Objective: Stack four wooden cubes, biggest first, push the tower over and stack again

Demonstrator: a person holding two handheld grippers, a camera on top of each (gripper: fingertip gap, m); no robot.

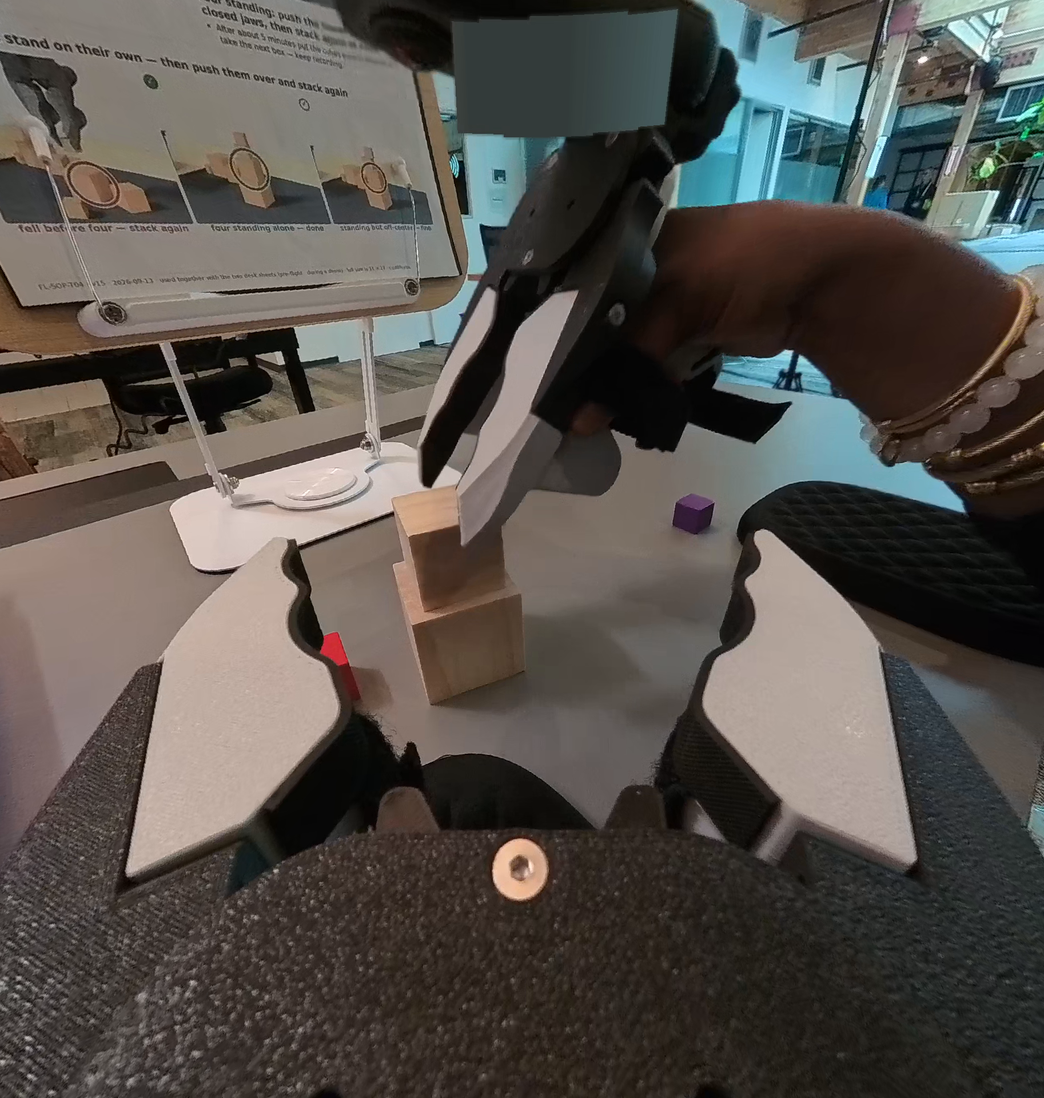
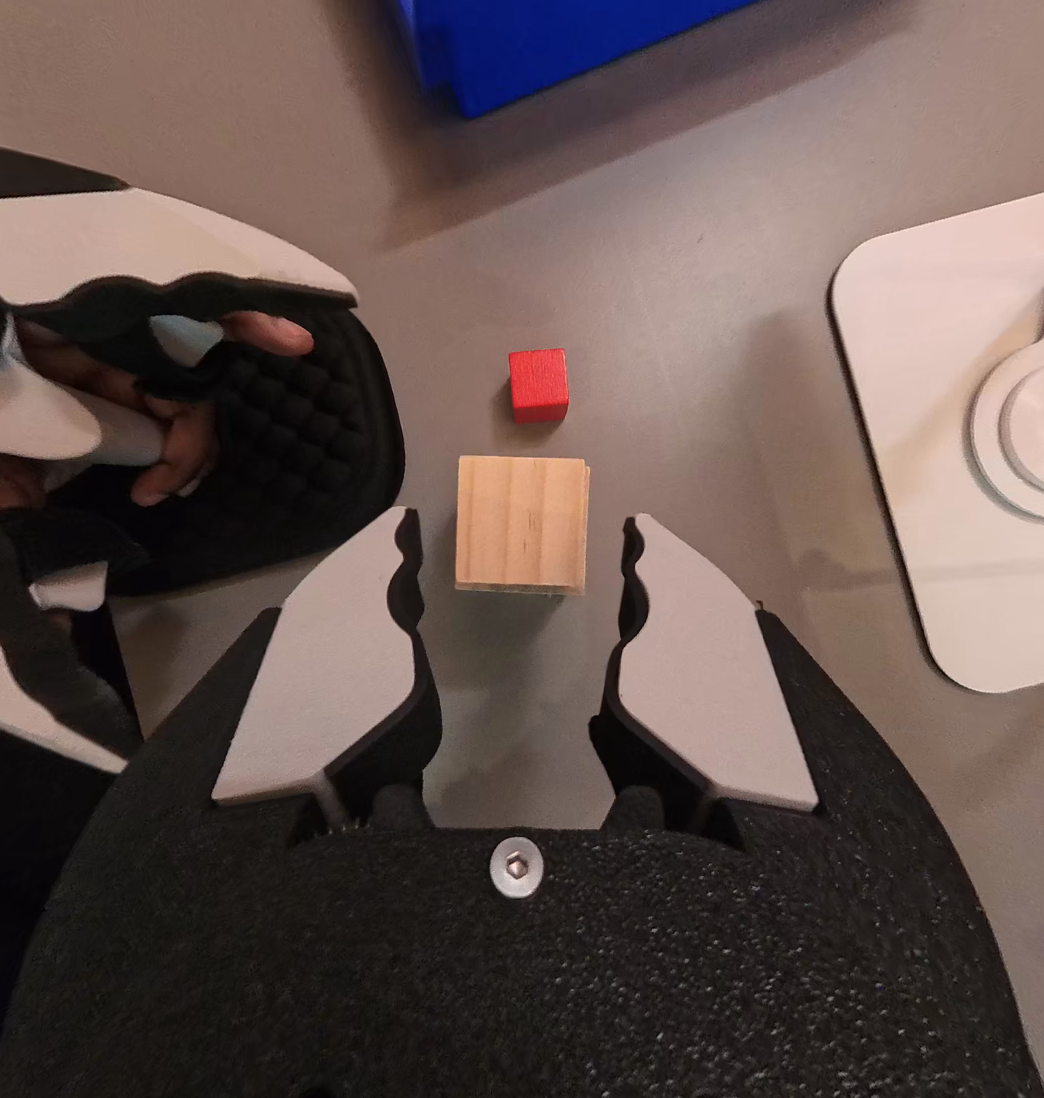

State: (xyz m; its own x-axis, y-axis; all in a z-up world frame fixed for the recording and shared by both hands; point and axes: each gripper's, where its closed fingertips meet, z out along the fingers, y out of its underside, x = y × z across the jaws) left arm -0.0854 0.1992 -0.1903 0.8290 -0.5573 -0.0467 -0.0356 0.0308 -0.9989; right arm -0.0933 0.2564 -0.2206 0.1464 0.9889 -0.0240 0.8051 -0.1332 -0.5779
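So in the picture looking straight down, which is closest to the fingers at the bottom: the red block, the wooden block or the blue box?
From the right gripper, looking down:
1. Wooden block, right between the open fingers, not touched.
2. Red block, just past the wooden one.
3. Blue box, far off at the top edge.

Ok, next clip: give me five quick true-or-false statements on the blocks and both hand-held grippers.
1. Two wooden blocks are stacked. True: upper block sits on lower block.
2. The right hand-held gripper clamps the upper block. False: gaps show at both pads.
3. The left hand-held gripper holds the red cube. False: it is open, and the cube rests on the table.
4. A purple cube sits apart from the stack. True.
5. The red cube tops the stack. False.
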